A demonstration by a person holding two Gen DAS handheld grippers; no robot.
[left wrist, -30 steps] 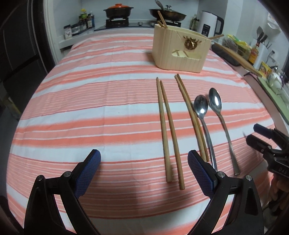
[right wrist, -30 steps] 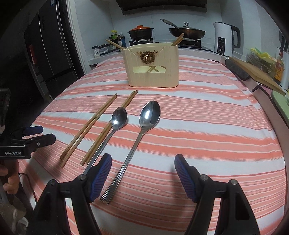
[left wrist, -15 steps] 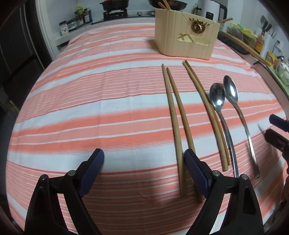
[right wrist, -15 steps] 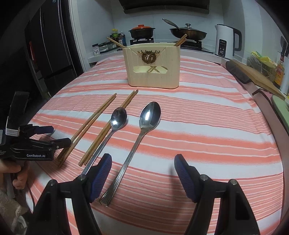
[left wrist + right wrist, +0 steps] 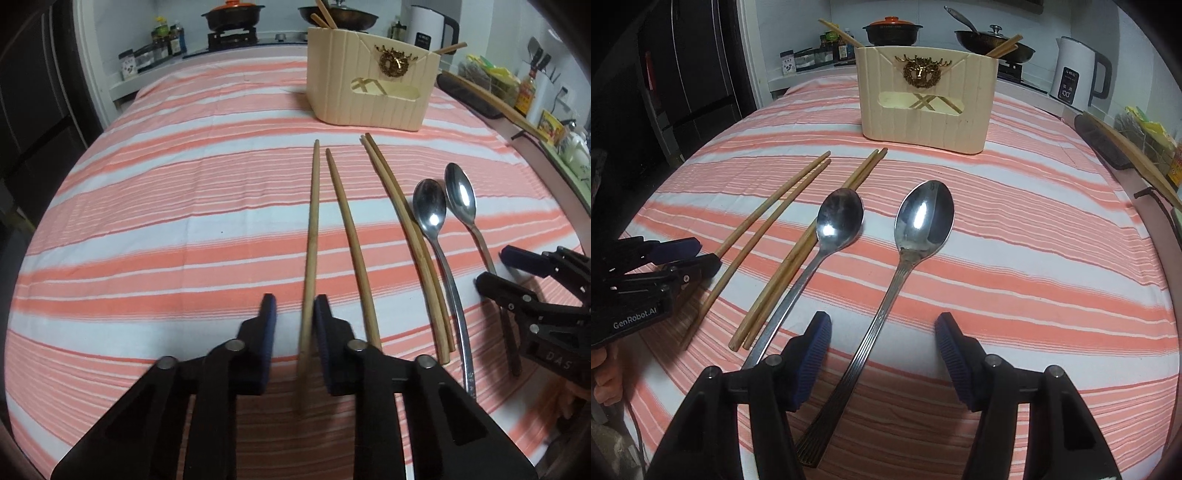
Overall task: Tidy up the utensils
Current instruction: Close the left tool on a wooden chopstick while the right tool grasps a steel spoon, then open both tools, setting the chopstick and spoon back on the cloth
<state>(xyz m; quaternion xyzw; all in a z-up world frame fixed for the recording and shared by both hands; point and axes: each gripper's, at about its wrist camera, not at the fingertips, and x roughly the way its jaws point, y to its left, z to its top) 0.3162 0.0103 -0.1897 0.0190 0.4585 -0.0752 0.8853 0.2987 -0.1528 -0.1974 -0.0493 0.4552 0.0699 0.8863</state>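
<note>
**Left-wrist view: one chopstick pinched, spoon handle between the other tongs**

Left-wrist view showed the left gripper [image 5: 293, 314] pointing steeply down, its jaws just closed onto the leftmost chopstick [image 5: 312, 236] near its blunt end. Its partner chopstick [image 5: 351, 240] lay just beside it, then a touching pair of chopsticks [image 5: 406, 229], a small spoon [image 5: 812, 266] and a large spoon [image 5: 908, 240]. The right gripper [image 5: 882, 354] had been closing; its jaws stood apart either side of the large spoon's handle, not touching it. Bare striped tablecloth [image 5: 166, 221] stretched left. The cream holder [image 5: 927, 99] stood beyond, with a stove and kettle [image 5: 1075, 77] behind.
</note>
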